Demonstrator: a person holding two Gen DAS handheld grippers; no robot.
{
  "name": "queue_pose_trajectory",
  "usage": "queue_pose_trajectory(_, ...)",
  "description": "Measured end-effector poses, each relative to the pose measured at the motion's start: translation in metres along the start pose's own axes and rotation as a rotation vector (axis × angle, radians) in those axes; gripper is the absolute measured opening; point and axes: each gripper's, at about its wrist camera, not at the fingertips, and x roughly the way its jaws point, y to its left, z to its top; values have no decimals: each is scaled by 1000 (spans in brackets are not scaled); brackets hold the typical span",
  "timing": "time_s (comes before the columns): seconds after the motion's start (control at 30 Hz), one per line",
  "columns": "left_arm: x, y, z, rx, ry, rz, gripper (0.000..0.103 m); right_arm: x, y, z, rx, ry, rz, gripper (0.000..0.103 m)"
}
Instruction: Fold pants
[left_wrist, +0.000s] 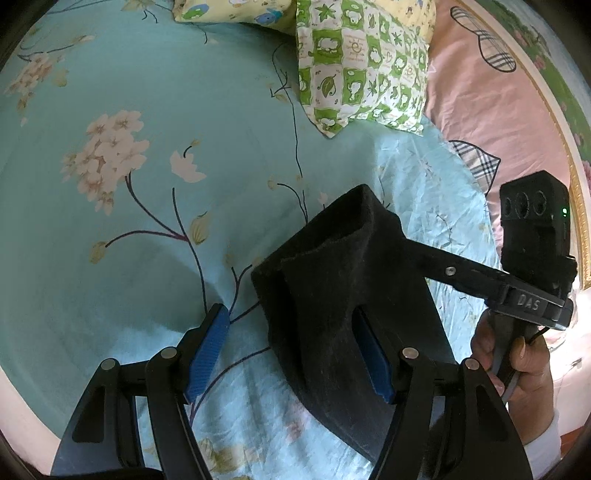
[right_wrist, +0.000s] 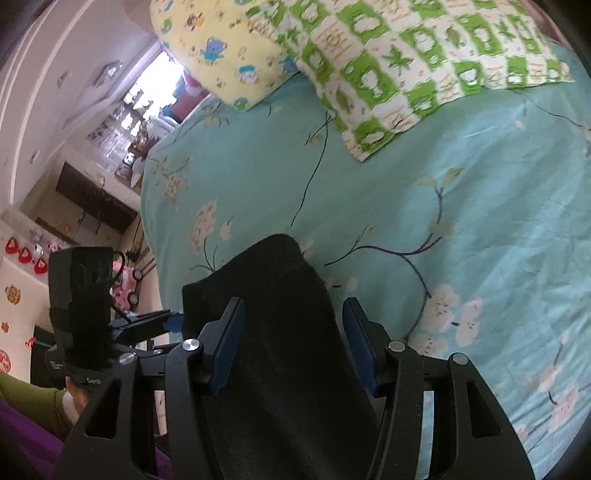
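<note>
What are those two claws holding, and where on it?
The right gripper has its jaws pinched on the black pants, near their bunched top edge; the left gripper is open.

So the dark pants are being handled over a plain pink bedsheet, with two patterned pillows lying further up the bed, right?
Not quite: the bedsheet is turquoise with a flower print, not plain pink. The left wrist view shows it under the dark pants, and the two patterned pillows do lie further up the bed.

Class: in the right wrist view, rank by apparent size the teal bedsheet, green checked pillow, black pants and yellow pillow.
1. teal bedsheet
2. black pants, enlarged by nearness
3. green checked pillow
4. yellow pillow
</note>
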Motion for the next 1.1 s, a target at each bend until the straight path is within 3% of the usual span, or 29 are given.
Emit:
queue_pose_trajectory(0.17,3,0,3,18,-4,14,53,13,-4,2,18,25,2,41)
queue_pose_trajectory(0.3,5,1,3,13,15,-38,32,13,-10,-1,46,9,25,34)
queue_pose_trajectory(0.43,2,-4,1,26,8,-32,29,5,-8,-8,35,-4,26,27)
queue_pose_trajectory(0.73,-21,-16,-7,48,-9,-68,27,-21,10,-14,17,-61,33,24)
queue_pose_trajectory(1.1,-73,-71,-29,157,-52,-185,24,-103,38,-54,13,-213,60,21)
